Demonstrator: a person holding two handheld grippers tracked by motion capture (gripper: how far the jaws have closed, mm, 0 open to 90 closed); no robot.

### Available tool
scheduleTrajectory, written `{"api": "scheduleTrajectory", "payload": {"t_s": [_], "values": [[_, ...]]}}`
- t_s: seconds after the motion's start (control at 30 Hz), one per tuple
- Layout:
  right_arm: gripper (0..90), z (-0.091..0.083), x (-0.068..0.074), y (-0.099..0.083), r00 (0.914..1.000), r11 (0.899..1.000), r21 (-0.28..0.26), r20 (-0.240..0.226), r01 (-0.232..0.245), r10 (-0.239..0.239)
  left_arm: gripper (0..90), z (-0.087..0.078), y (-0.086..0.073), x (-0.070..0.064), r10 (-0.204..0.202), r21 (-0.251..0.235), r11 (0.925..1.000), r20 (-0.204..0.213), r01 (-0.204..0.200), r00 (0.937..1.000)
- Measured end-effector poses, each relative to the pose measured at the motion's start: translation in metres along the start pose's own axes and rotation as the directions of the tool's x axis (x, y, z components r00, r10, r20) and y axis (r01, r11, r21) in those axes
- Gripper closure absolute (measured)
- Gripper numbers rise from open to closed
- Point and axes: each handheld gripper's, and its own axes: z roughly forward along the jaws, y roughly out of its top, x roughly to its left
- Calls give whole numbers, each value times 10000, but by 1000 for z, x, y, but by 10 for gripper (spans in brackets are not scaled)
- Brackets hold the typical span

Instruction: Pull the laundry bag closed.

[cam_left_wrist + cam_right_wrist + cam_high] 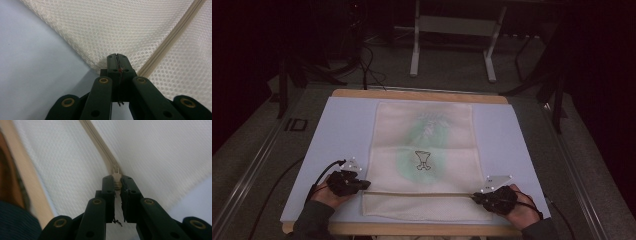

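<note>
One cream mesh laundry bag point(424, 150) lies flat in the middle of a pale blue mat point(344, 130), its long side running away from the person. Through the mesh shows a green-tinted garment with one small dark goblet-like print point(423, 160) near the centre. A single zipper point(417, 193) crosses the bag near its close end, running from one side edge to the other.

Two grippers work at the two ends of that zipper line. The left gripper point(364, 184) sits at the bag's left edge; in the left gripper view its jaws are pressed together on the border of the mesh point(105, 30), just beside the zipper tape point(172, 35), with the blue mat point(37, 65) bare to one side. The right gripper point(475, 196) sits at the bag's right edge; in the right gripper view its jaws are clamped on the one zipper pull point(116, 178), with the zipper tape point(96, 138) running straight ahead of it across the mesh.

Two hands hold the tools: the left hand point(326, 195) and the right hand point(523, 210), both entering from the near edge, each in a dark sleeve. One cable point(324, 172) loops from the left gripper. The mat rests on one wooden board point(417, 95), whose edge shows at the far side. Beyond the table stand two white frame legs point(414, 60) on a grey floor.
</note>
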Motion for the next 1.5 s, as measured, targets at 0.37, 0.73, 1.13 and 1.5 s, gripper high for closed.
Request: {"api": "scheduleTrajectory", "payload": {"t_s": [0.37,0.73,1.13,1.5], "values": [[822,-16,-18,-23,9970,9962,-400,-107,-769,765,899,0,0,0,-16,-3,10000,2,16,10000],[790,-10,-16,-24,9969,9971,-301,-370,-702,691,898,0,-1,1,-84,-80,9999,54,84,10000],[621,-13,-23,-27,9889,9802,-1338,55,-1462,1483,896,0,1,-1,236,-67,9997,-102,-237,9997],[536,-16,-48,-48,9115,9026,-2398,1204,-3576,3932,853,-3,2,0,169,-566,9982,-597,-203,9981]]}}
